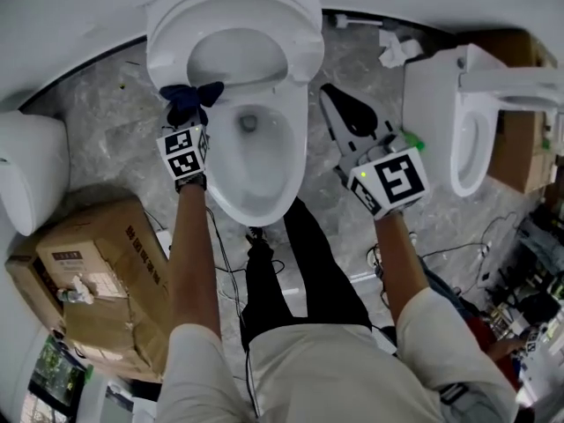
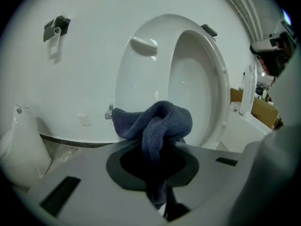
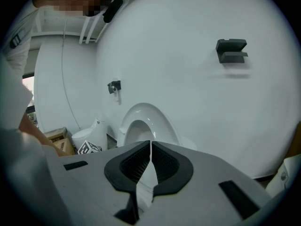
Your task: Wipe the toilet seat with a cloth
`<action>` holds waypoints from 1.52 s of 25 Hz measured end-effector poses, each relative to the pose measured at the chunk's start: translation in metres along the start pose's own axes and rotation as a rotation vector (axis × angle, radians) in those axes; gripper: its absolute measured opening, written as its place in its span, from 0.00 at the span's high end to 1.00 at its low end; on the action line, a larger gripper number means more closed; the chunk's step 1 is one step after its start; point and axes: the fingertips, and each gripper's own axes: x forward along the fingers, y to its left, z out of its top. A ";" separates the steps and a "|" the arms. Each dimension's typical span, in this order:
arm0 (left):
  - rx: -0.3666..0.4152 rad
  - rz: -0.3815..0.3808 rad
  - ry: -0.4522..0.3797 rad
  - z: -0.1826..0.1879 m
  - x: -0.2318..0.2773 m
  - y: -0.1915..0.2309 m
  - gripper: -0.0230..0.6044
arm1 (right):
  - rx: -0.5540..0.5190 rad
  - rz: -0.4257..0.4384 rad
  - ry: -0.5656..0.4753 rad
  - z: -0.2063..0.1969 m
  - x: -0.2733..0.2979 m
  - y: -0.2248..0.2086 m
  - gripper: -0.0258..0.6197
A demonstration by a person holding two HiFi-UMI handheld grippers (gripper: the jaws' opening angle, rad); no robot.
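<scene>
A white toilet (image 1: 256,148) stands in the middle of the head view with its seat (image 1: 238,55) and lid raised against the wall. My left gripper (image 1: 188,113) is shut on a dark blue cloth (image 1: 189,95), bunched at the bowl's left rim beside the hinge. In the left gripper view the cloth (image 2: 157,124) bulges out of the jaws of the left gripper (image 2: 157,161) in front of the raised seat (image 2: 214,79). My right gripper (image 1: 329,92) hovers to the right of the bowl, shut and empty. In the right gripper view the right gripper (image 3: 150,149) points at the toilet (image 3: 143,124) from a distance.
A second toilet (image 1: 467,122) stands at the right, and a white rounded fixture (image 1: 31,170) at the left. Cardboard boxes (image 1: 97,263) sit on the floor at lower left. Crumpled paper (image 1: 397,49) lies by the wall. Cables (image 1: 441,254) run over the marble floor.
</scene>
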 end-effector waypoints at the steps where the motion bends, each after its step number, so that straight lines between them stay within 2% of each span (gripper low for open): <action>1: 0.000 -0.001 0.012 0.000 0.001 0.002 0.89 | -0.008 0.002 -0.002 0.006 0.003 -0.002 0.91; 3: 0.002 0.001 0.023 0.000 0.002 0.004 0.89 | -0.033 0.009 -0.002 0.016 0.008 -0.006 0.91; 6: -0.011 0.009 -0.009 0.012 -0.006 0.007 0.89 | -0.094 0.049 0.010 0.030 0.021 -0.009 0.91; 14: -0.011 -0.015 -0.165 0.088 -0.061 0.005 0.89 | -0.282 0.185 0.030 0.074 0.066 -0.005 0.91; 17: -0.001 -0.036 -0.211 0.116 -0.086 -0.001 0.89 | -0.306 0.213 0.037 0.087 0.078 -0.001 0.90; 20: 0.008 -0.059 -0.243 0.140 -0.109 -0.010 0.89 | -0.326 0.237 0.053 0.096 0.086 0.003 0.84; 25: -0.014 -0.079 -0.331 0.179 -0.150 -0.022 0.89 | -0.429 0.241 0.126 0.096 0.102 0.003 0.79; 28: 0.005 -0.093 -0.370 0.196 -0.176 -0.030 0.89 | -0.493 0.232 0.156 0.094 0.106 0.003 0.79; 30: 0.019 -0.099 -0.381 0.202 -0.190 -0.034 0.89 | -0.525 0.227 0.177 0.092 0.110 0.003 0.79; 35: 0.019 -0.101 -0.391 0.209 -0.215 -0.037 0.89 | -0.691 0.196 0.241 0.084 0.121 0.002 0.79; 38: 0.032 -0.105 -0.384 0.205 -0.222 -0.040 0.89 | -0.707 0.173 0.251 0.084 0.125 -0.003 0.79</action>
